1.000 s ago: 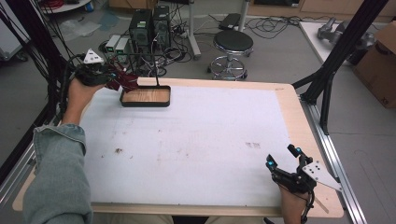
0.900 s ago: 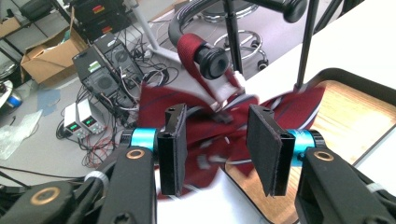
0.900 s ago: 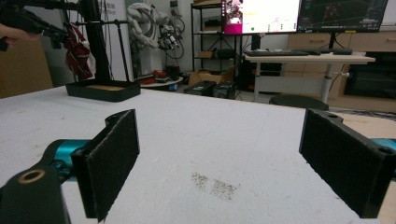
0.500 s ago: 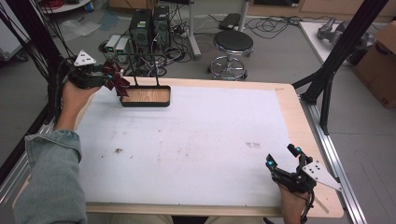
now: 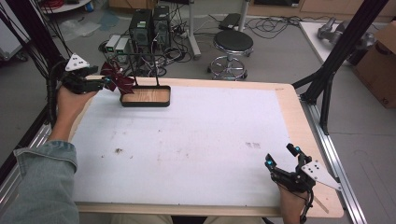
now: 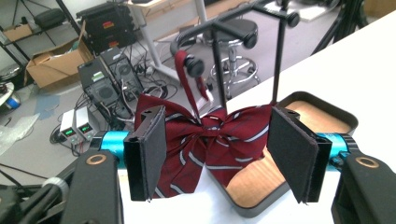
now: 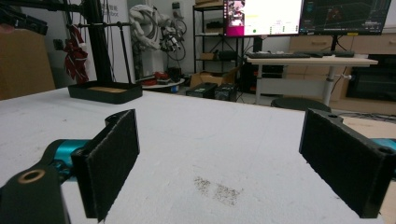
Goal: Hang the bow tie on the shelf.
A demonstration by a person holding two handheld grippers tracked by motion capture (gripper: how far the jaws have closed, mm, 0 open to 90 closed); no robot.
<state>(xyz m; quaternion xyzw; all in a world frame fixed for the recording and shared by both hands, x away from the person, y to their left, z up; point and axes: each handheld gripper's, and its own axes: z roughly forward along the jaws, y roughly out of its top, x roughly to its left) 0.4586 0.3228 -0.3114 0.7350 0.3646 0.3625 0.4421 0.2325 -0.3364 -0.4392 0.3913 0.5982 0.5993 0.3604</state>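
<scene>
The left claw point(image 5: 106, 83) is drawing back from the stand point(image 5: 144, 95) toward the desk's point(image 5: 196, 140) far left corner, its jaws now released and standing wide. The dark red bow tie point(image 6: 210, 140) is hanging by its strap from the stand's hook, just ahead of and between those jaws, so the hanging looks done. The right claw point(image 5: 281, 157) is staying parked at the near right corner, jaws spread on nothing.

Table point(image 5: 196, 140) centre open; rack point(image 5: 144, 95) blocks far-left.

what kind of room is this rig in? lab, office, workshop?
Most likely a robotics or data-collection lab. Desktop computer towers and loose cables sit on the floor behind the table, monitors run on a desk, and what looks like a white robot arm is parked by the shelving.
</scene>
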